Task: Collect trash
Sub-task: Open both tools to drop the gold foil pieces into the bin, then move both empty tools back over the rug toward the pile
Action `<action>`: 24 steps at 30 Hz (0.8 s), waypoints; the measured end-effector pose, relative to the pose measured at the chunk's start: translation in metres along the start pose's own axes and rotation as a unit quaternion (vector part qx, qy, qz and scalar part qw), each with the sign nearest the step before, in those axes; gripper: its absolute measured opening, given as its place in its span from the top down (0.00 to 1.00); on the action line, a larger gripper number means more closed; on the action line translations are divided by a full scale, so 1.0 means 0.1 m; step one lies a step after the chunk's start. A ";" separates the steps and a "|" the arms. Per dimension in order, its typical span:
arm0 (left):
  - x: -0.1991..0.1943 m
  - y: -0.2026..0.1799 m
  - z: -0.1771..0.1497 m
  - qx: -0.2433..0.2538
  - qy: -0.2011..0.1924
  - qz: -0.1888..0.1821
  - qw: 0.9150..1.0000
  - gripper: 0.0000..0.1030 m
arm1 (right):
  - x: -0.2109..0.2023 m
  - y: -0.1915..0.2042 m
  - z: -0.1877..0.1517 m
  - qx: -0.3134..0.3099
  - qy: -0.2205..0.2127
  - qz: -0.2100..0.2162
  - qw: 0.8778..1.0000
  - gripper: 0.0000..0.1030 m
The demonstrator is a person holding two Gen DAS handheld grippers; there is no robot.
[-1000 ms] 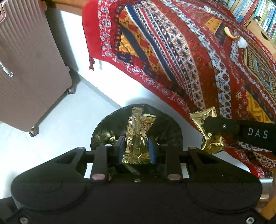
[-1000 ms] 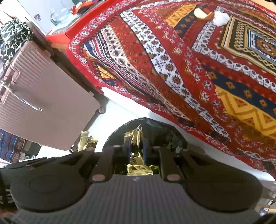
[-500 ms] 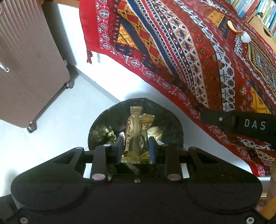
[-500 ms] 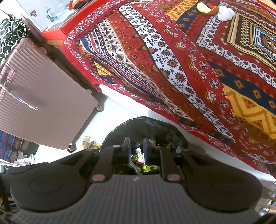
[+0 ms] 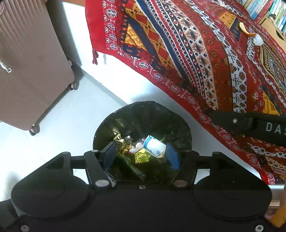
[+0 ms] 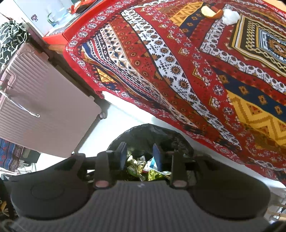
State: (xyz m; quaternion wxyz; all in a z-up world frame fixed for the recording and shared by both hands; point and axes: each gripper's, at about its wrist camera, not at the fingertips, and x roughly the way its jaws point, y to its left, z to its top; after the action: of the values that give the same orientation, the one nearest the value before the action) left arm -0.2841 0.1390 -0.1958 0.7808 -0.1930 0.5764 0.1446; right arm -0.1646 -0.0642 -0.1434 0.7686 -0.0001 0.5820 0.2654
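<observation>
Left tongs (image 5: 141, 156): opening, nothing between the pads, above the black-lined bin (image 5: 143, 114).
Right tongs (image 6: 140, 157): opening, empty, over the same bin.
Trash: gold wrappers (image 5: 141, 157) and a white carton (image 5: 154, 147) lie inside the bin.
Risk: an orange peel (image 6: 211, 11) and white wad (image 6: 231, 15) on the patterned bench cloth (image 6: 178, 62) could be overlooked.
Left view only: the right tongs' arm, bookshelf.
Right view only: red box, glassware.

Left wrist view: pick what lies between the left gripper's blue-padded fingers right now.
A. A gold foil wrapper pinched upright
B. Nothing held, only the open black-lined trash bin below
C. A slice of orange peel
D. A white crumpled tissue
B: the left gripper has its jaws opening with nothing gripped between the fingers; through the gap you see the black-lined trash bin with gold foil wrappers lying inside.
</observation>
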 end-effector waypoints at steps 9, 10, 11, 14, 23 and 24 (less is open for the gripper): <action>-0.20 -0.11 0.14 0.021 -0.029 0.005 0.999 0.37 | -0.21 -0.06 0.09 0.014 -0.023 -0.002 1.000 0.39; -0.24 -0.13 0.18 0.023 -0.034 0.004 0.999 0.37 | -0.26 -0.08 0.12 0.017 -0.027 -0.003 0.999 0.39; -0.29 -0.15 0.22 0.025 -0.041 0.003 0.999 0.36 | -0.29 -0.09 0.14 0.019 -0.032 -0.003 0.999 0.38; -0.44 -0.23 0.39 0.029 -0.064 -0.005 0.998 0.33 | -0.47 -0.15 0.26 0.029 -0.052 -0.007 0.998 0.36; -0.84 -0.64 0.95 0.047 -0.124 -0.030 0.991 0.25 | -0.99 -0.47 0.69 0.054 -0.118 -0.032 0.991 0.30; -0.86 -0.70 1.01 0.049 -0.128 -0.032 0.990 0.25 | -1.02 -0.51 0.73 0.055 -0.123 -0.036 0.990 0.30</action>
State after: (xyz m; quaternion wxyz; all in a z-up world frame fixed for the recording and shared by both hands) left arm -0.1931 0.1244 -0.0778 0.8609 -0.1528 0.4717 0.1142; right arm -0.0970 -0.1272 -0.0440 0.8421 0.0541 0.4966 0.2034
